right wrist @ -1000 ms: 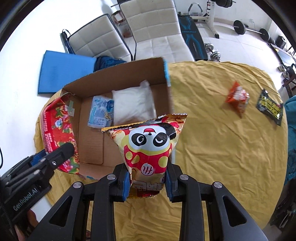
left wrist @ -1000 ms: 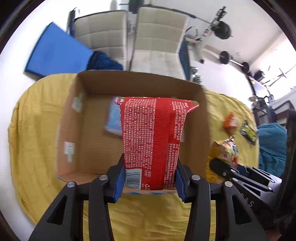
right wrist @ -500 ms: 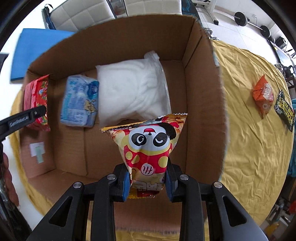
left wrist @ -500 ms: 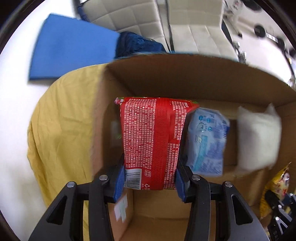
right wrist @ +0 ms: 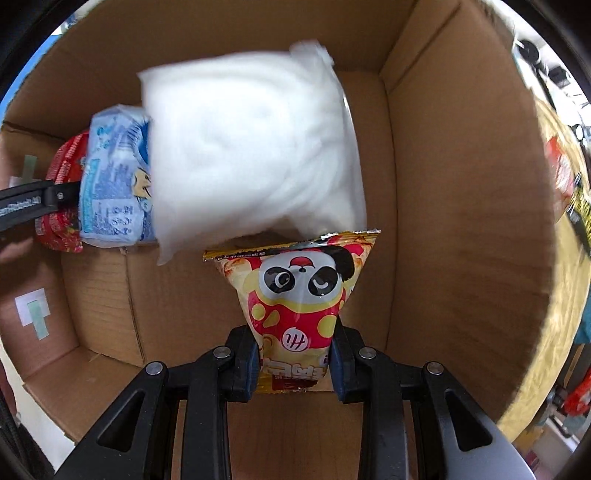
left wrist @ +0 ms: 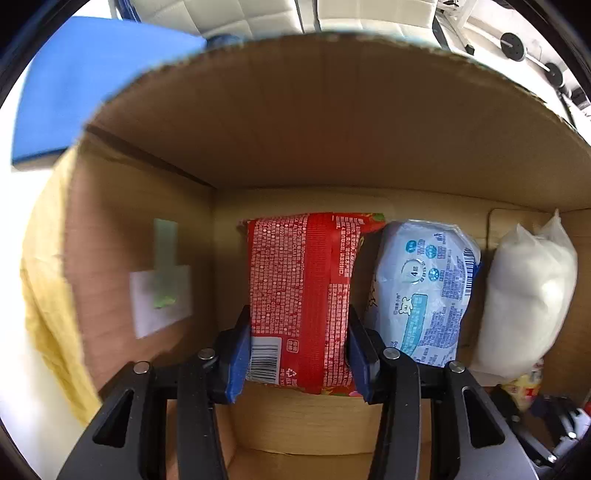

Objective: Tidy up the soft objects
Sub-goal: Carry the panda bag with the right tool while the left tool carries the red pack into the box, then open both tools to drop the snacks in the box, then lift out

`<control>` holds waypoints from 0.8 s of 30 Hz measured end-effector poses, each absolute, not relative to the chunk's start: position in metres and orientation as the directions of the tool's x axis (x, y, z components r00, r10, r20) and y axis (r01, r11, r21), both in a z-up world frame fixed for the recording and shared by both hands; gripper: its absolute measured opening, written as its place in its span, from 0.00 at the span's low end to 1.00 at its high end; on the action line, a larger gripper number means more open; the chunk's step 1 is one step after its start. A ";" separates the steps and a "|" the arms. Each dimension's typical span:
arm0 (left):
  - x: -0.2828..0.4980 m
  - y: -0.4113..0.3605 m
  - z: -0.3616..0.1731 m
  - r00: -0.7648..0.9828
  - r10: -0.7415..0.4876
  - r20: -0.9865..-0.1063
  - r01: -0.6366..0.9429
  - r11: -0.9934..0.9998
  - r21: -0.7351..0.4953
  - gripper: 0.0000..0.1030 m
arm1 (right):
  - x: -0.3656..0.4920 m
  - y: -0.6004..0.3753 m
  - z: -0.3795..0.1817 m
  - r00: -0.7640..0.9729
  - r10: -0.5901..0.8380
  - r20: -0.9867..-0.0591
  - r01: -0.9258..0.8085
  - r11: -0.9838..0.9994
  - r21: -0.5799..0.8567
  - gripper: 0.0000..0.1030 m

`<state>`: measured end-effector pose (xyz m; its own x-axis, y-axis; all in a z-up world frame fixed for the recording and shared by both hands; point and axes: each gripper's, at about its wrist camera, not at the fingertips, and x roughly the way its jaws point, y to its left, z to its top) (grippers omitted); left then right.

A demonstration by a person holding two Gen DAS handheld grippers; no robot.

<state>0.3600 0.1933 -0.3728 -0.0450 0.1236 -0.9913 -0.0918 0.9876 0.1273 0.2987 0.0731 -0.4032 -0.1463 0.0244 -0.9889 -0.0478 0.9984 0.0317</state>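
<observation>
Left wrist view: left gripper (left wrist: 299,354) pinches the red packet (left wrist: 299,306) low inside the cardboard box (left wrist: 332,122), near its left wall, just beside the blue wipes pack (left wrist: 424,291) and white pillow bag (left wrist: 524,295). Lower until it rests flat, then release. Right gripper (right wrist: 293,369) clamps the panda snack bag (right wrist: 299,295) near the right wall; set it below the pillow. Whether either packet touches the box floor can't be told; views blurred.

— What sort of place is this?
— A home: white padded chairs (left wrist: 236,14), barbell weights (left wrist: 511,42) on the floor (a workout corner), a blue mat (left wrist: 92,85), a yellow cloth (left wrist: 44,295) over the bench.
</observation>
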 end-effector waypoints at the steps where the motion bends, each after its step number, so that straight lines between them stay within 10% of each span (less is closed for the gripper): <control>1: 0.359 0.194 -0.374 -0.052 0.102 -0.993 -0.097 0.990 0.106 0.42 | 0.301 0.072 -0.406 -0.148 0.026 -0.989 -0.048 0.998 0.033 0.31; 13: 0.359 0.228 -0.389 -0.094 -0.038 -0.995 -0.139 0.990 -0.025 0.46 | 0.310 0.067 -0.419 -0.178 0.018 -0.984 -0.062 0.998 0.030 0.37; 24: 0.353 0.242 -0.358 -0.047 -0.003 -0.999 -0.138 0.990 0.003 0.50 | 0.302 0.091 -0.412 -0.134 -0.009 -0.991 -0.099 0.995 0.005 0.64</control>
